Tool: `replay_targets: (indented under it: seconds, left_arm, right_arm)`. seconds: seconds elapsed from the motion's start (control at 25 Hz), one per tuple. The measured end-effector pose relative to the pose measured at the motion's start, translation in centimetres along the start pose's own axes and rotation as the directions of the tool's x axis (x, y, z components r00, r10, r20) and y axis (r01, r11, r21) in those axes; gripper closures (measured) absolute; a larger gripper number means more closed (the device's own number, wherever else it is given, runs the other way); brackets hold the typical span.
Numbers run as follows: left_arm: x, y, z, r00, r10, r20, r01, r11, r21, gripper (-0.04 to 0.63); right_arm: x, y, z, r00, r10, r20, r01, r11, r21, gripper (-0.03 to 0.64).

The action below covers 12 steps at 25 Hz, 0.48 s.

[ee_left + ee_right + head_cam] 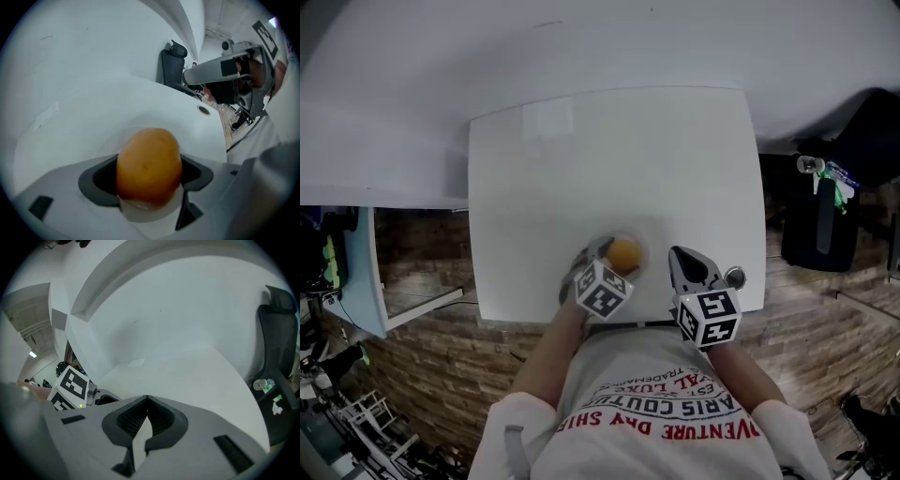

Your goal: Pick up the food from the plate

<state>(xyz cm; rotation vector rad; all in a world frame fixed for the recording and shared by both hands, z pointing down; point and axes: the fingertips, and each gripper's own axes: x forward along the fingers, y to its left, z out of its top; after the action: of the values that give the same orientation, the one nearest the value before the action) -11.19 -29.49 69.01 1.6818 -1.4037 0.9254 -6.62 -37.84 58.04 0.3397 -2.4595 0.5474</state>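
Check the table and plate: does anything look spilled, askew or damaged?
Nothing stands out. The orange food sits whole on its plate, between the jaws of the left gripper, and no spill or damage shows on the white table.

Clearance on the white square worktop (609, 159): far side open, near edge crowded.
The whole far and middle surface is bare, so there is free passage from left, right and above. The near edge is tight: the small white plate (644, 246) with the round orange food (624, 253) sits there. The left hand-held gripper (609, 258) wraps the food with no gap at either side, which blocks the near-left approach. The right hand-held gripper (678, 255), jaws together and empty, is just beside the plate with a narrow lane between. A small round metal fitting (734, 277) sits in the near-right corner. A black office chair (820, 225) stands off the right edge. A white wall (581, 47) closes the far side.
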Motion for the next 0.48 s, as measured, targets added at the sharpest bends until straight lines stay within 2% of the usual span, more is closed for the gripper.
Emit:
replay_targets:
  seconds: [0.24, 0.48]
  left_arm:
    - [-0.2, 0.0, -0.2, 1.0, 0.012, -0.008, -0.012, 1.0, 0.013, 0.233]
    - [-3.6, -0.1, 2.5, 0.992, 0.083, 0.091, -0.085, 0.996, 0.016, 0.233]
  right_arm:
    - [-0.5, 0.8, 0.8, 1.0, -0.004, 0.027, 0.005, 0.999, -0.042, 0.606]
    - [-1.6, 1.0, 2.3, 0.997, -0.019, 0.072, 0.023, 0.998, -0.055, 0.606]
